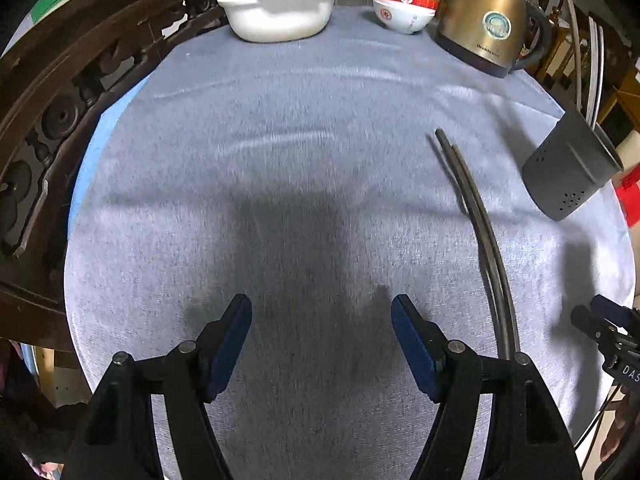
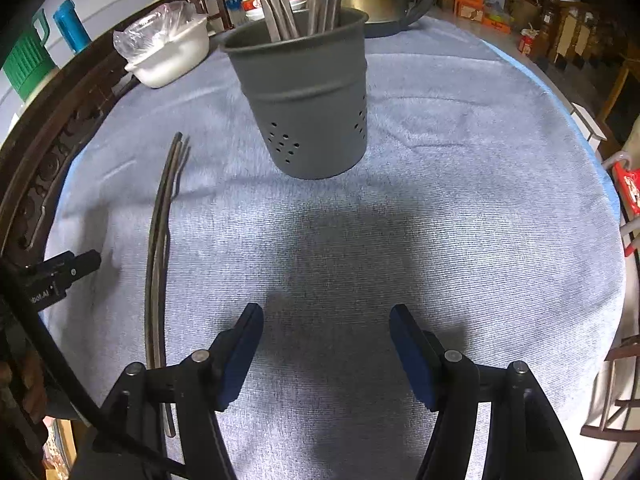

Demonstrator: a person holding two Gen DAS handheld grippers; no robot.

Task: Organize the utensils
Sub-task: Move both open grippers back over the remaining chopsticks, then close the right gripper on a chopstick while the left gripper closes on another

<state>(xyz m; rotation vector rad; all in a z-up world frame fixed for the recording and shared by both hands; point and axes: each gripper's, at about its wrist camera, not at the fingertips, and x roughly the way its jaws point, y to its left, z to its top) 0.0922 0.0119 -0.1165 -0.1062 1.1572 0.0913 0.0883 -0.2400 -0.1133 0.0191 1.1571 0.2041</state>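
Two dark chopsticks (image 1: 480, 232) (image 2: 158, 248) lie side by side on the grey cloth (image 1: 280, 160). A grey perforated utensil holder (image 2: 308, 100) (image 1: 568, 168) stands upright behind them with several utensils (image 2: 280, 8) in it. My left gripper (image 1: 321, 304) points down at bare cloth, left of the chopsticks, open with nothing between its blue pads (image 1: 232, 344). My right gripper (image 2: 326, 311) is open too, over bare cloth in front of the holder, right of the chopsticks. Each gripper's tip shows at the other view's edge: the right gripper (image 1: 600, 320), the left gripper (image 2: 68, 268).
At the table's far side stand a white dish (image 1: 280, 16) with a plastic bag in it, stacked red-and-white bowls (image 1: 404, 4) and a brass-coloured kettle (image 1: 488, 20). A carved dark wooden chair back (image 1: 60, 120) curves along the left edge. A red package (image 2: 630, 188) sits beyond the right edge.
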